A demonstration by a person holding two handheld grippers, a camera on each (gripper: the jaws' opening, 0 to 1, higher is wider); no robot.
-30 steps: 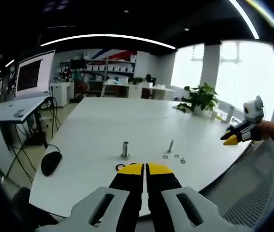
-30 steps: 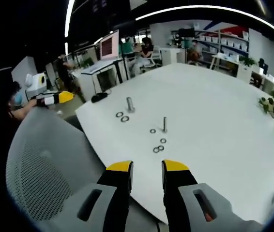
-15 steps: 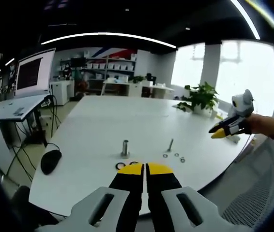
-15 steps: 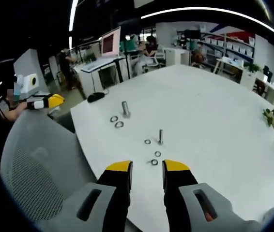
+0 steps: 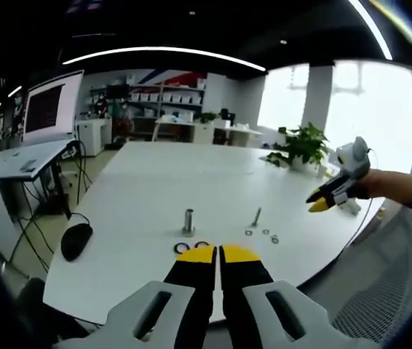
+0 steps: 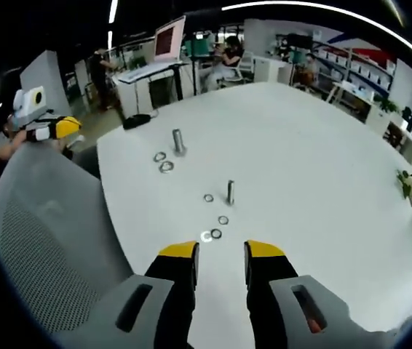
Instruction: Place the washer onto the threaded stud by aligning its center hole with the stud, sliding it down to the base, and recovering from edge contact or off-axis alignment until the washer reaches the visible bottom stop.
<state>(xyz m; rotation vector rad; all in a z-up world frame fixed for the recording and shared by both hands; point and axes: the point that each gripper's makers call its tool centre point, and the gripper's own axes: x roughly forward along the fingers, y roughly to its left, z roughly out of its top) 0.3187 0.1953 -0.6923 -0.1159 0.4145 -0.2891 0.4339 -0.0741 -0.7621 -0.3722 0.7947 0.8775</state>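
Observation:
A thin threaded stud stands upright on the white table, with several small washers lying around its base. In the left gripper view the same stud and washers sit right of centre. My right gripper is open with nothing between its fingers, just short of the nearest washers; in the left gripper view it hovers over the table's right edge. My left gripper is shut and holds nothing, near the table's front edge; in the right gripper view it is at far left.
A thicker metal post stands with two larger rings in front of it, also the post and rings. A black mouse lies at the table's left. A grey mesh chair is beside the table. A potted plant stands far right.
My right gripper has moved in over the table toward the stud and its washers, which now lie close in front of its fingers. The left gripper has held still.

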